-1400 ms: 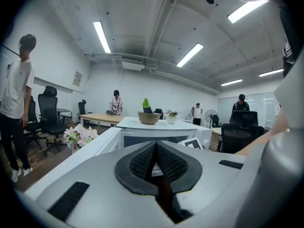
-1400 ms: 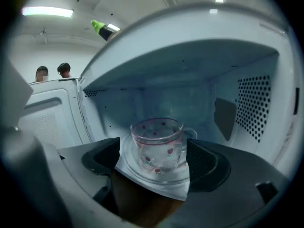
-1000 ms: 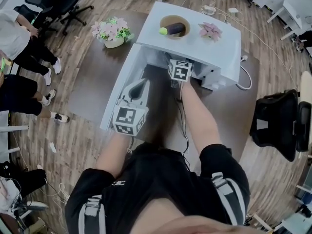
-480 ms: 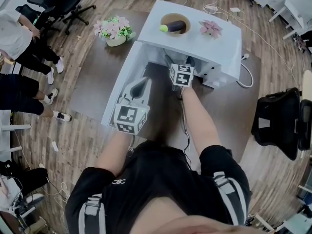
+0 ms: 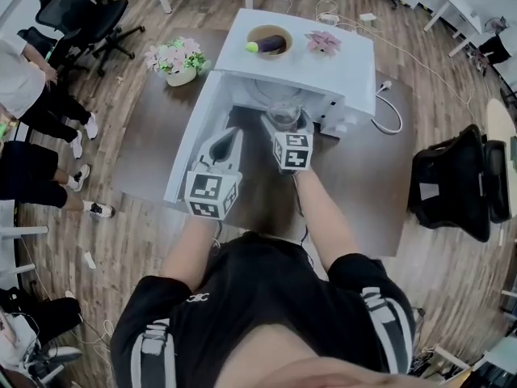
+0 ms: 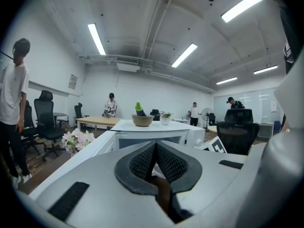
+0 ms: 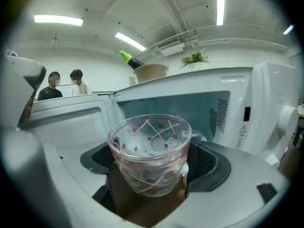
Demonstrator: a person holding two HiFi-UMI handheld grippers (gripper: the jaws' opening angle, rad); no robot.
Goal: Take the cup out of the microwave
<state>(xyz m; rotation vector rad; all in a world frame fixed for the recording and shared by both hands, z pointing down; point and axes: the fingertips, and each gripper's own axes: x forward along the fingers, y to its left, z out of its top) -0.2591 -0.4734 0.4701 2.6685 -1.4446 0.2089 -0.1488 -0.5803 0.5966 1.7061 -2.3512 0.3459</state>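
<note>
Pulled from the microwave, cup sits clamped in right gripper, handle half-hidden; left gripper closed empty.

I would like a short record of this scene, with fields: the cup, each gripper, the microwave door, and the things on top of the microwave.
cup: glass with a red pattern, upright, in front of the open cavity
right gripper: shut on the cup
left gripper: shut, empty, near the door
door: open, swung left
on microwave: bowl, pink flower
</note>
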